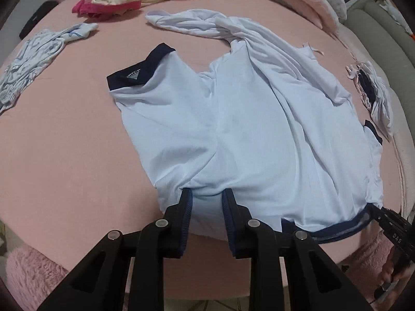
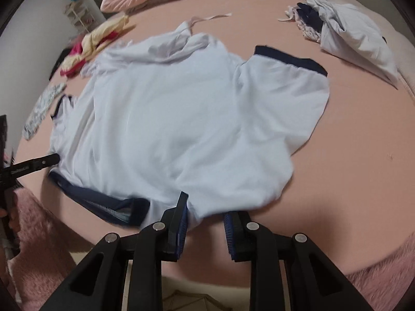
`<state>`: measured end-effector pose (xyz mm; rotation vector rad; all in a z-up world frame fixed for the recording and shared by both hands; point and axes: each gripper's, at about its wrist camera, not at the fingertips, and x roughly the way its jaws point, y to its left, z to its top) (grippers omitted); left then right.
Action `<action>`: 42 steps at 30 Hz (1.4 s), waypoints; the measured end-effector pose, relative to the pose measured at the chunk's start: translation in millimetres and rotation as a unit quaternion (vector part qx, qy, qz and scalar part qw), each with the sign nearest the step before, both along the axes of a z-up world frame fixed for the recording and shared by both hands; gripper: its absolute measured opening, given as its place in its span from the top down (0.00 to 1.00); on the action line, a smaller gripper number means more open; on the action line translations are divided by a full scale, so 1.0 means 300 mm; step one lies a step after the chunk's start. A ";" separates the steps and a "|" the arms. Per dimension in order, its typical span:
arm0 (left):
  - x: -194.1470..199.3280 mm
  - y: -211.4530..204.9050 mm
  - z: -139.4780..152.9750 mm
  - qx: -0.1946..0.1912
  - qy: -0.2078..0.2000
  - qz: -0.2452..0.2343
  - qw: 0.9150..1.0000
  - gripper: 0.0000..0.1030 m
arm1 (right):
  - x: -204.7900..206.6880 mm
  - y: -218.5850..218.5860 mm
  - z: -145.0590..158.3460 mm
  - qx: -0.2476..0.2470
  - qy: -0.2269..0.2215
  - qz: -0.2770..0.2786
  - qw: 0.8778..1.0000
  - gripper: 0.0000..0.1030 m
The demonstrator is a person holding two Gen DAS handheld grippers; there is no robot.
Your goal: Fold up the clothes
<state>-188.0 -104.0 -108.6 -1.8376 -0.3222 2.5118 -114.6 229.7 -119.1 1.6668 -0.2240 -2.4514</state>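
Pale-blue shirt point(image 1: 246, 129) spread flat on pink bed point(image 1: 64, 142) for folding; near edge pinched between barely parted fingers of left gripper point(image 1: 206, 197) and right gripper point(image 2: 205, 207); probably for smoothing.

A: What do the tools look like?
B: Each gripper is matte black plastic; the left gripper point(image 1: 206, 197) and right gripper point(image 2: 205, 207) carry ribbed blue pads on their inner faces.
A: Any fittings?
B: Four round silver pivot screws across each linkage; angular arms with triangular cut-outs; small white lettering on the side.
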 end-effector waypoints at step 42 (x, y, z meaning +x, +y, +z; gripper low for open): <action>0.159 0.289 -0.077 -0.021 -0.015 -0.141 0.990 0.78 | 0.173 -0.127 0.007 -0.023 0.018 0.071 0.997 0.68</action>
